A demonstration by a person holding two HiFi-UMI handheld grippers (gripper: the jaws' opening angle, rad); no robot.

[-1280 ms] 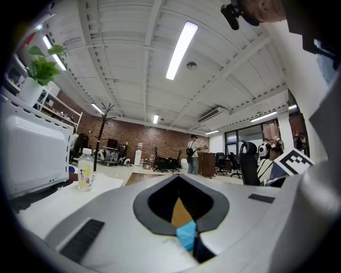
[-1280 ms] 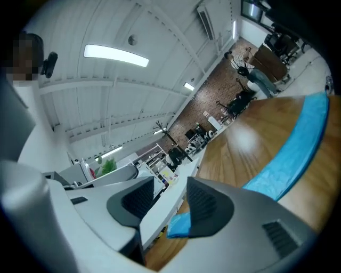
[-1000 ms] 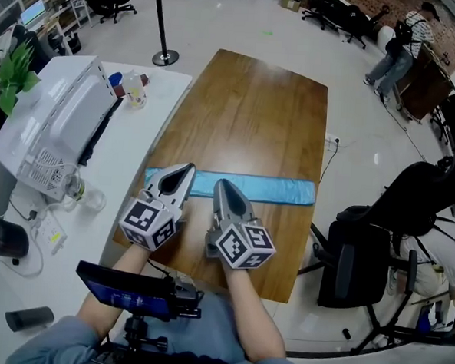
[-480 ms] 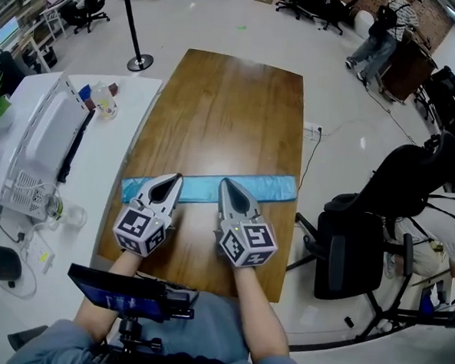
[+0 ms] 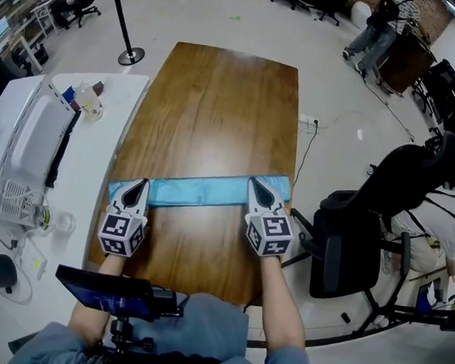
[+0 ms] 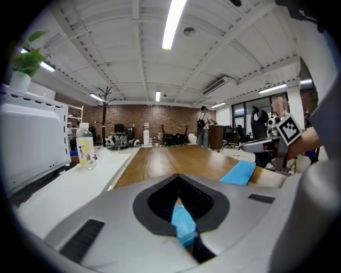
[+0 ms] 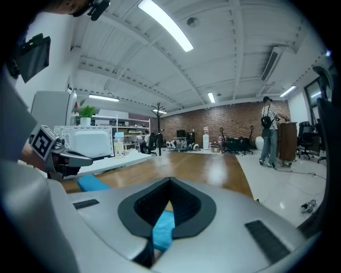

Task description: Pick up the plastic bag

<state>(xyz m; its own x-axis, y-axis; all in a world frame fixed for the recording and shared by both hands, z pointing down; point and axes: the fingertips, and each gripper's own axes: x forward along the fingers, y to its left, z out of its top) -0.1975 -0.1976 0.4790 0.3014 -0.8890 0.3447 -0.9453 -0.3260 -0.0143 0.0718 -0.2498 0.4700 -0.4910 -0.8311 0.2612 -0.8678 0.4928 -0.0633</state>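
Observation:
A long light-blue plastic bag (image 5: 200, 191) lies flat across the brown wooden table (image 5: 217, 107), from its left edge to its right edge. My left gripper (image 5: 133, 188) is shut on the bag's left end, and blue plastic (image 6: 184, 226) shows pinched between its jaws in the left gripper view. My right gripper (image 5: 259, 190) is shut on the bag's right end, where blue film (image 7: 162, 230) sits between its jaws. Each gripper view also catches the other gripper: the right one (image 6: 277, 139) and the left one (image 7: 61, 154).
A white side table (image 5: 67, 167) on the left carries a white appliance (image 5: 26, 146), a bottle (image 5: 89, 100) and a glass (image 5: 62, 223). A black office chair (image 5: 362, 239) stands close to the table's right edge. People stand at the far right (image 5: 371, 32).
Both grippers have moved apart along the bag, the left one to its left end and the right one to its right end. The head view has shifted slightly.

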